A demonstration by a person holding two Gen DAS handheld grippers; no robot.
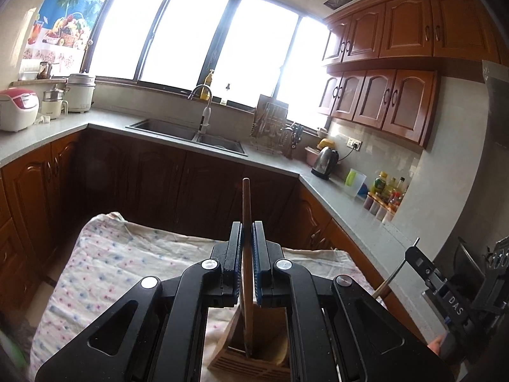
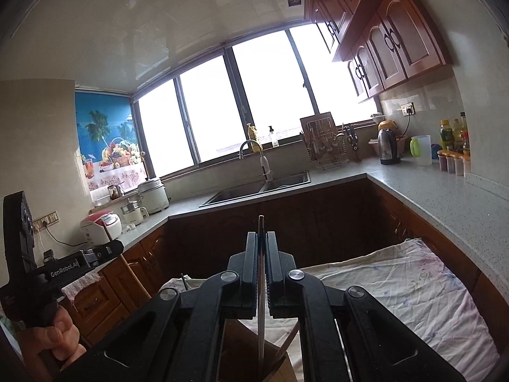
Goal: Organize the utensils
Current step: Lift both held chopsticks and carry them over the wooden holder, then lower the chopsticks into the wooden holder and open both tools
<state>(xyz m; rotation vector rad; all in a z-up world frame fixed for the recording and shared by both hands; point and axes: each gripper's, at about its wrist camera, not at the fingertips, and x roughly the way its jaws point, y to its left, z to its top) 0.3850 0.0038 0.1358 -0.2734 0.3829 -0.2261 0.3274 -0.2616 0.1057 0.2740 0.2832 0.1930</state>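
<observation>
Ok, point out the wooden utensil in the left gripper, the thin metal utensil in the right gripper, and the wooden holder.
wooden utensil [image 1: 246, 210], left wrist view, handle above the pads.
thin metal utensil [image 2: 261, 324], right wrist view, shaft below the pads.
wooden holder [image 1: 254, 364], left wrist view, slatted front.

Both wrist cameras look along their tools toward the sink [image 1: 191, 135] [image 2: 257, 189], from well back over the cloth-covered bench [image 1: 121, 254] [image 2: 397, 283]; both views share sink and windows [image 1: 197, 38] [image 2: 254, 92].
</observation>
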